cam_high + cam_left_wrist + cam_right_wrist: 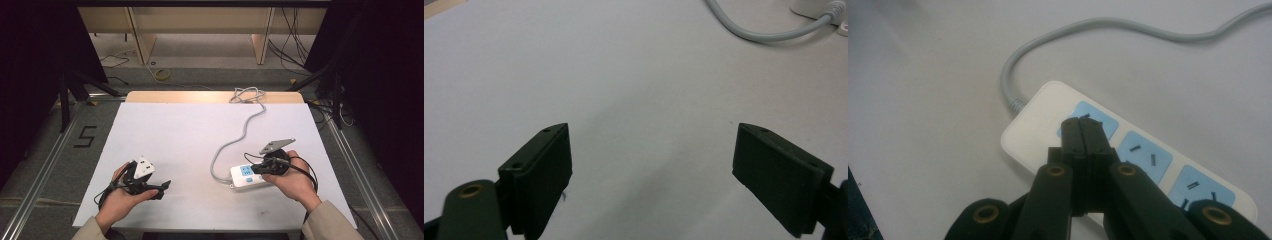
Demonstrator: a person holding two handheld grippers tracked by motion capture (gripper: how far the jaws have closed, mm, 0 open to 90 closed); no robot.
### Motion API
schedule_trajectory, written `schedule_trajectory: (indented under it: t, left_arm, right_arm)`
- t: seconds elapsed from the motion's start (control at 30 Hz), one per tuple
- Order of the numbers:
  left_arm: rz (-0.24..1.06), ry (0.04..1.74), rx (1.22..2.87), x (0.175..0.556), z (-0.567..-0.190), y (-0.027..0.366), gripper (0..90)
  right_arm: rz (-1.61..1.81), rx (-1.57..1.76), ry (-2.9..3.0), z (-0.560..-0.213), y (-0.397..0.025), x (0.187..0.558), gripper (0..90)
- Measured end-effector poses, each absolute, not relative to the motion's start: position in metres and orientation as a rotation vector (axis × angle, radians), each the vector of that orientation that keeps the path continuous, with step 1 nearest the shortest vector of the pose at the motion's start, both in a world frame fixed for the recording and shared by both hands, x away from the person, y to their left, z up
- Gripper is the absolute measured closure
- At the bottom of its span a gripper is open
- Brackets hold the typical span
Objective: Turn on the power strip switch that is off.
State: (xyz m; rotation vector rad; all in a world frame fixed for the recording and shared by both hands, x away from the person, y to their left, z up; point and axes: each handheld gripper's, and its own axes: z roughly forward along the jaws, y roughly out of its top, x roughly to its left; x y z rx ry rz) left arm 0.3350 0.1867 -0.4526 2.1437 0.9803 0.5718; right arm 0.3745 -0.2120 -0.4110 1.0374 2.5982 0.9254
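A white power strip (248,176) with blue sockets lies on the white table sheet (200,140), right of centre near the front. Its grey cable (240,135) runs back to the table's far edge. My right gripper (256,169) is over the strip, jaws shut together with nothing between them. In the right gripper view the shut tips (1081,131) sit over the blue socket nearest the cable end of the power strip (1038,120). My left gripper (162,189) rests low at the front left, open and empty. In its own view the left gripper (651,165) spans bare sheet.
The grey cable (769,34) curves at the top right of the left gripper view. A coil of cable (247,94) lies at the table's far wooden edge (165,96). Floor cables and dark stands surround the table.
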Motion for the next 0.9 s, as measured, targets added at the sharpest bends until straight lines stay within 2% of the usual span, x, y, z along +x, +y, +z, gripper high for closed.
schedule_trajectory:
  t: [0.9]
  left_arm:
    - [0.569, 0.982, 2.140, 0.3351, -0.4528, 0.1864, 15.7]
  right_arm:
    - [0.887, 1.045, 2.647, -0.4192, -0.2041, 0.3790, 90.0]
